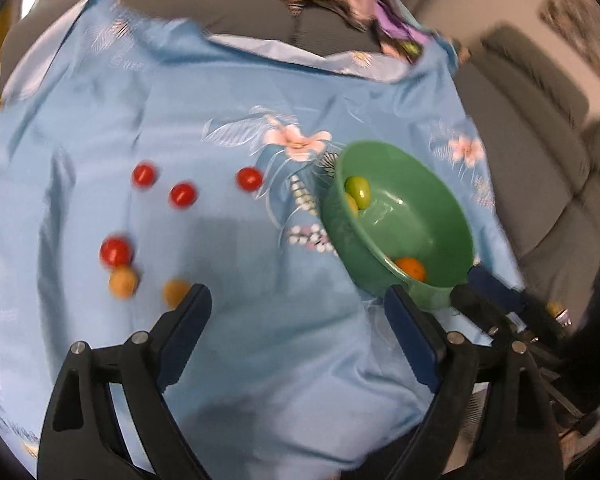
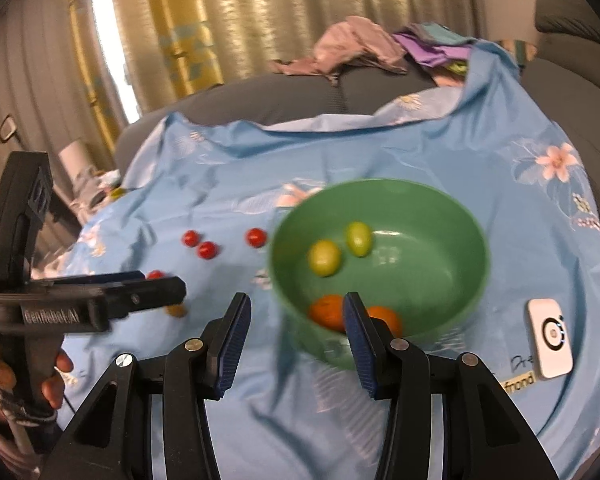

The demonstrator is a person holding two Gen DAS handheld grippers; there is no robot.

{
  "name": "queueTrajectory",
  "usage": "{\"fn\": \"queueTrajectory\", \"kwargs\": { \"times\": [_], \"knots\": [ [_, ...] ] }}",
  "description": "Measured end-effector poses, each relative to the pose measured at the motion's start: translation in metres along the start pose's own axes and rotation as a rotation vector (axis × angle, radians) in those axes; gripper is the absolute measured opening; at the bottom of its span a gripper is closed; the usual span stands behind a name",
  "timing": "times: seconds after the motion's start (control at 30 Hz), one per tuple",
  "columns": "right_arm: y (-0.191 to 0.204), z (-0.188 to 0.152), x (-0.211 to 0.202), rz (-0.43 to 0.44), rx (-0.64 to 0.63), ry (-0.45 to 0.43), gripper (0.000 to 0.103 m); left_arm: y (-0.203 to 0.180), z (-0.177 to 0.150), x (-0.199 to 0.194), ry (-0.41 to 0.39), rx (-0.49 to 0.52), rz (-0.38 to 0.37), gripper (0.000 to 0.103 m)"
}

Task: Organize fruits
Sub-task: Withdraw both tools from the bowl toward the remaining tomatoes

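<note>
With both jaws apart and empty (left gripper (image 1: 298,300) widest), approach the yellow fruit (image 1: 175,291) slowly: it may roll off the sheet (image 1: 220,100).

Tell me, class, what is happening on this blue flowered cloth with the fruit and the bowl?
A person is sorting small fruits with a handheld gripper in each hand. The green bowl already holds two green fruits and two orange ones. Four red fruits and two yellowish ones lie loose on the blue cloth. The left gripper is open and empty above the cloth beside the bowl. The right gripper hangs at the bowl's near rim, holding nothing.
</note>
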State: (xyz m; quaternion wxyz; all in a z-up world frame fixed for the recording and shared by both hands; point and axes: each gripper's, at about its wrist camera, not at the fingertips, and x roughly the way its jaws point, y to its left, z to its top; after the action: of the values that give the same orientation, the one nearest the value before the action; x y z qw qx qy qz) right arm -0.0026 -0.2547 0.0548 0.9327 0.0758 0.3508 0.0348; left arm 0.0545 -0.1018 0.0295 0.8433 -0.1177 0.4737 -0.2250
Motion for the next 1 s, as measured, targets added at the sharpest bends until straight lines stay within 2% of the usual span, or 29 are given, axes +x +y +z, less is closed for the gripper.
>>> {"fn": "queueTrajectory", "kwargs": {
  "times": [0.13, 0.2, 0.27, 0.37, 0.47, 0.67, 0.73, 0.87, 1.0],
  "knots": [
    [0.026, -0.005, -0.004, 0.033, -0.053, 0.007, 0.048, 0.025, -0.013, -0.025, -0.024, -0.141, -0.079, 0.090],
    [0.036, -0.008, -0.006, 0.046, -0.070, 0.012, 0.048, 0.032, -0.015, -0.035, -0.031, -0.174, -0.082, 0.090],
    [0.045, -0.009, -0.006, 0.060, -0.084, 0.016, 0.048, 0.036, -0.021, -0.046, -0.065, -0.180, -0.067, 0.091],
    [0.058, -0.013, -0.008, 0.086, -0.108, 0.019, 0.048, 0.046, -0.026, -0.061, -0.107, -0.190, -0.112, 0.102],
    [0.068, -0.014, -0.008, 0.108, -0.121, 0.024, 0.048, 0.058, -0.031, -0.078, -0.178, -0.206, -0.142, 0.102],
    [0.082, -0.017, -0.006, 0.132, -0.145, 0.032, 0.048, 0.066, -0.040, -0.105, -0.330, -0.179, -0.093, 0.102],
    [0.084, -0.019, -0.004, 0.141, -0.149, 0.037, 0.048, 0.069, -0.041, -0.105, -0.319, -0.166, -0.093, 0.102],
    [0.082, -0.021, -0.003, 0.157, -0.141, 0.043, 0.048, 0.072, -0.042, -0.097, -0.239, -0.141, -0.043, 0.102],
    [0.077, -0.027, -0.004, 0.176, -0.126, 0.054, 0.048, 0.072, -0.055, -0.103, -0.249, -0.123, -0.002, 0.102]
  ]
}}
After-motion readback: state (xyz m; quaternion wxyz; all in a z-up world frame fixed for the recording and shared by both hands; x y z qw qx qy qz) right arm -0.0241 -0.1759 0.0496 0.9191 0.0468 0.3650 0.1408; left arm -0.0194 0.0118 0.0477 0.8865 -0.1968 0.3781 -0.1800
